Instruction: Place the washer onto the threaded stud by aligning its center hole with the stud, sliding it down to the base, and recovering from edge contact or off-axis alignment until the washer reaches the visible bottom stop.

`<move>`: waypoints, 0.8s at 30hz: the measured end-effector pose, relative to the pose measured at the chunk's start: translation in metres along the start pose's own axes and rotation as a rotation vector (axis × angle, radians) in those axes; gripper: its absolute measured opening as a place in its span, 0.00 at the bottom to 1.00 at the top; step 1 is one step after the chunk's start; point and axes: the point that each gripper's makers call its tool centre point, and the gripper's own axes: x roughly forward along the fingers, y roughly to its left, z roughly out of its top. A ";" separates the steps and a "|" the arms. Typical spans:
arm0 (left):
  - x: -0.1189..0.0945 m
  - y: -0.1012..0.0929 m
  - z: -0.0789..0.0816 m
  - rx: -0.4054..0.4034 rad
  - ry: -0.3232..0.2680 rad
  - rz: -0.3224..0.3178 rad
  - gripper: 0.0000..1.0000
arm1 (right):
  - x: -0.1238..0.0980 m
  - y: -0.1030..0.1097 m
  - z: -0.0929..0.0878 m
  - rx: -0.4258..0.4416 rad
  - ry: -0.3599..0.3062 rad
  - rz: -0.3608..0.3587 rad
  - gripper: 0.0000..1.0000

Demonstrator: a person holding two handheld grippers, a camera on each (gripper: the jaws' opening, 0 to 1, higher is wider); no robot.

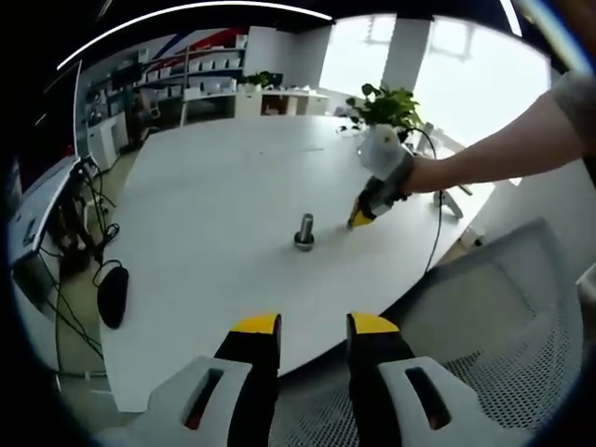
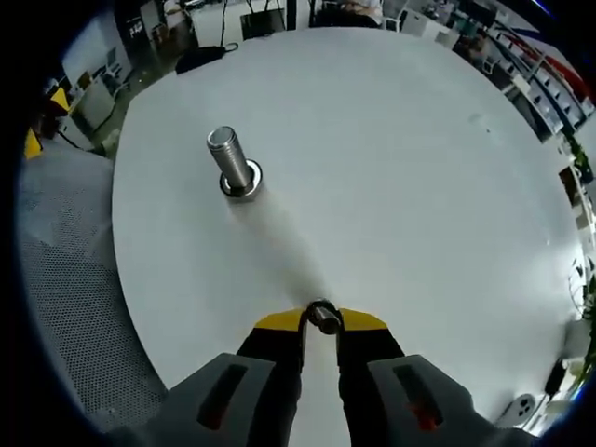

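Your right tongs [image 2: 321, 319], nearest in the right gripper view, have their yellow-tipped jaws pressed onto the washer [image 2: 322, 317], which sits pinched between the tips and stands on edge with its hole partly visible. Ahead of those tips and to their left, the threaded stud [image 2: 232, 160] rises from the white counter [image 2: 400, 168], its metal base resting on the surface; the washer is well apart from it, held low over the counter near the edge closest to you. Left of the right tongs, beyond the counter's rim, lies a grey mesh chair [image 2: 65, 270].

Your left tongs [image 1: 313, 324], in the left gripper view, are spread with nothing between the jaws, and hang just off the near edge of the counter [image 1: 214, 205]. Straight ahead of them stands the stud [image 1: 304, 231], upright. Just to its right your right tongs [image 1: 360, 218] point their yellow tips down at the counter, held by your hand [image 1: 424, 175]. Farther ahead and to the right sits a potted plant [image 1: 386, 104]; a mesh chair [image 1: 503, 317] lies to the right of the left tongs.
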 end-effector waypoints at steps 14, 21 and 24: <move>0.000 -0.002 0.001 0.006 -0.005 -0.007 0.26 | -0.016 0.002 -0.005 0.018 -0.025 -0.028 0.19; -0.001 -0.004 0.002 0.011 -0.013 -0.017 0.26 | -0.034 0.005 -0.010 0.047 -0.058 -0.056 0.20; 0.000 -0.005 0.003 0.015 -0.016 -0.023 0.26 | -0.041 0.004 -0.007 0.072 -0.095 -0.067 0.20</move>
